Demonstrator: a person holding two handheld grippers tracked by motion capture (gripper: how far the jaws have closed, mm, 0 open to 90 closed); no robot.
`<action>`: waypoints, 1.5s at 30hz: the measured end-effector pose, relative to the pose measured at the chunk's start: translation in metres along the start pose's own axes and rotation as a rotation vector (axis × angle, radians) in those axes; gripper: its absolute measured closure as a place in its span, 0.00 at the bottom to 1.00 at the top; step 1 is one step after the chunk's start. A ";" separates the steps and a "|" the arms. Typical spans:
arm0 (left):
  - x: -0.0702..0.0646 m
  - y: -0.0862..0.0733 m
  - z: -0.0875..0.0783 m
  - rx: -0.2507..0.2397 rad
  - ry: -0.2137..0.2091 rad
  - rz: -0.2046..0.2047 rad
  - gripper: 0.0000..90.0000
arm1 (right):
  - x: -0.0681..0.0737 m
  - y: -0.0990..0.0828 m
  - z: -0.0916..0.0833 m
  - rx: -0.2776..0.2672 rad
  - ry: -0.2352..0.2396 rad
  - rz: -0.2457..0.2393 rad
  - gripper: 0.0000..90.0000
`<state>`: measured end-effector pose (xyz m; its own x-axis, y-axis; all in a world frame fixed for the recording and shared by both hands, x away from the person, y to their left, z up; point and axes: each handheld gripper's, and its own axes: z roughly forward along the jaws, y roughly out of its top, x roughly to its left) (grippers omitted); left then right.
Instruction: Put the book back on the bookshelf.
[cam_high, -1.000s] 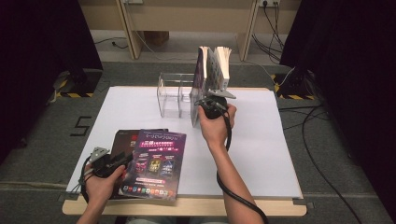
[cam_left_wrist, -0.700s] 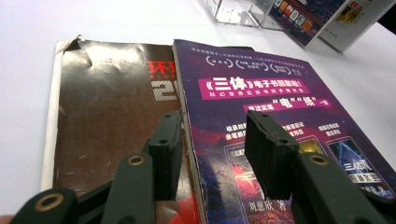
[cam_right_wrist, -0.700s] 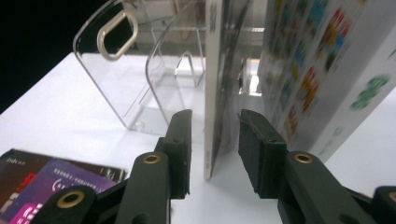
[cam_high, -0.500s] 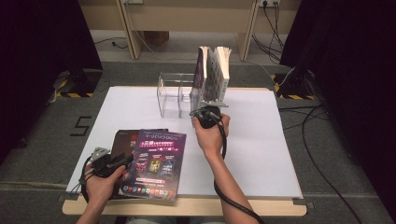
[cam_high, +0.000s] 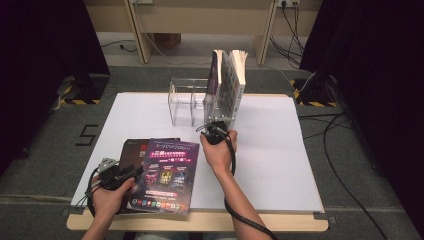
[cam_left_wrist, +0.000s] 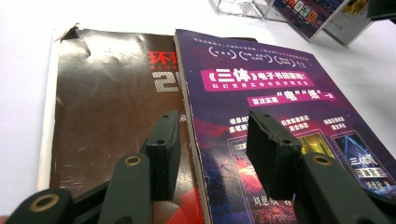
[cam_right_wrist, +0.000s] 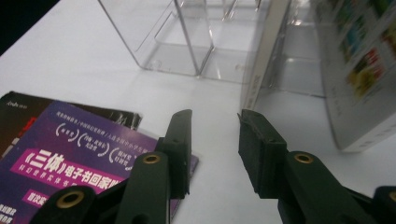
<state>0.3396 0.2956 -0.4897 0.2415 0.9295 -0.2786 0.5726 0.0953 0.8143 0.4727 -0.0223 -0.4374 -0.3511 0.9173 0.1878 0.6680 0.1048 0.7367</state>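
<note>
While we are holding both tongs open and empty, the purple magazine (cam_high: 167, 172) is lying beneath the left gripper (cam_left_wrist: 212, 140); the right gripper (cam_right_wrist: 212, 140) is hovering just beyond its corner.

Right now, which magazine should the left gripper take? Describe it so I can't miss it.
On the white table, near the front left corner, two magazines overlap. Take the purple magazine on top, by the left gripper; the dark brown magazine lies underneath it.

Lab-style recording room: black curtains (cam_high: 45, 65), cables on carpet (cam_high: 345, 150), white-covered table (cam_high: 280, 150).
</note>
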 end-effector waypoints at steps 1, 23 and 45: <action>0.000 0.000 0.000 0.001 0.000 -0.001 0.60 | 0.000 -0.001 0.002 0.004 0.005 -0.002 0.72; 0.003 -0.002 0.005 0.028 0.004 -0.007 0.60 | 0.007 -0.009 0.034 0.134 0.063 0.010 0.69; 0.004 -0.005 0.009 0.059 -0.008 -0.016 0.58 | 0.008 -0.011 0.052 0.162 0.086 0.015 0.67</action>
<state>0.3450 0.2952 -0.4992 0.2379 0.9252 -0.2956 0.6213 0.0890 0.7785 0.4961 0.0041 -0.4775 -0.3904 0.8836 0.2585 0.7681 0.1579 0.6205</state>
